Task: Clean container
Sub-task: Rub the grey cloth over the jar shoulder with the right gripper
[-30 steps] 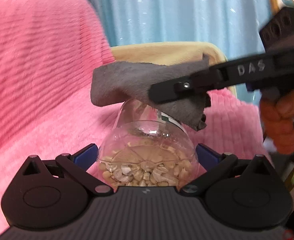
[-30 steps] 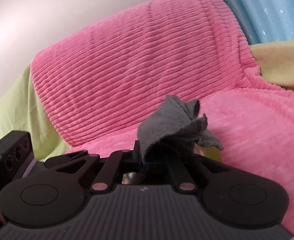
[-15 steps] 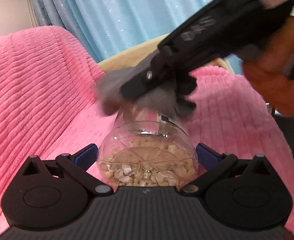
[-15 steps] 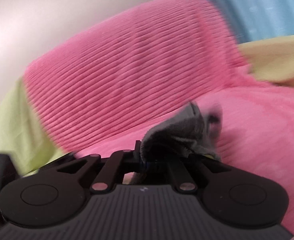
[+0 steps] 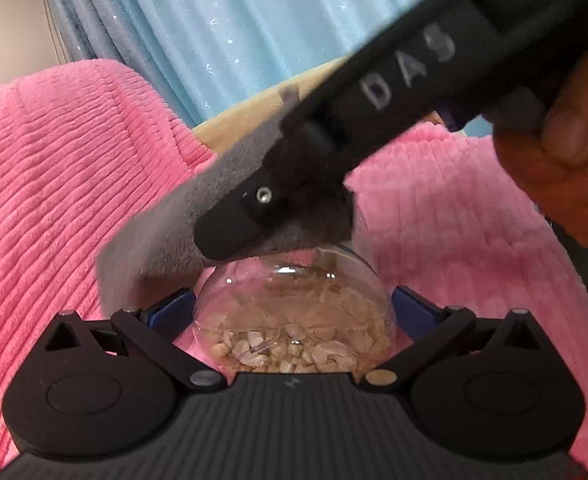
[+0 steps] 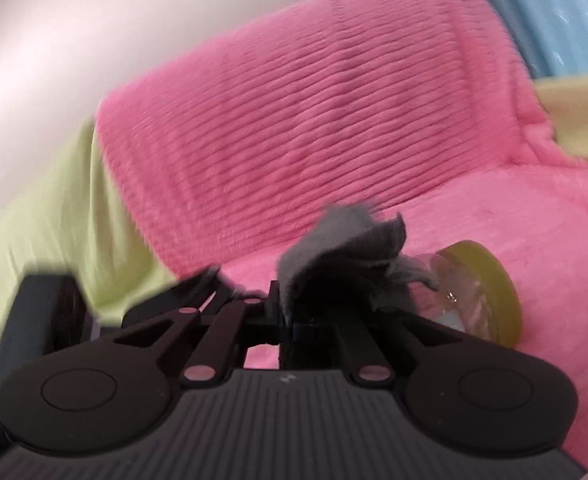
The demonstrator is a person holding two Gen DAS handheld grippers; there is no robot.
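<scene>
Grey cloth [image 6: 346, 248] in right gripper [image 6: 290, 320] jaws — seemingly against lidded jar [image 6: 478, 292].

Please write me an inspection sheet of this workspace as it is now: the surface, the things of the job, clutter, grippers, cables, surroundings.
Surface: pink ribbed blanket over a sofa seat and back; a green cover at one end, a yellow cushion at the other.
Job's things: clear plastic jar partly filled with pale nut pieces, lying sideways, yellow-green lid on; grey cloth laid against the jar's upper side.
Clutter: nothing seen.
Grippers: left gripper has its jaws closed around the jar; right gripper has its jaws closed on the cloth, held by a hand.
Cables: nothing seen.
Surroundings: light blue curtain with small stars, pale wall.
</scene>
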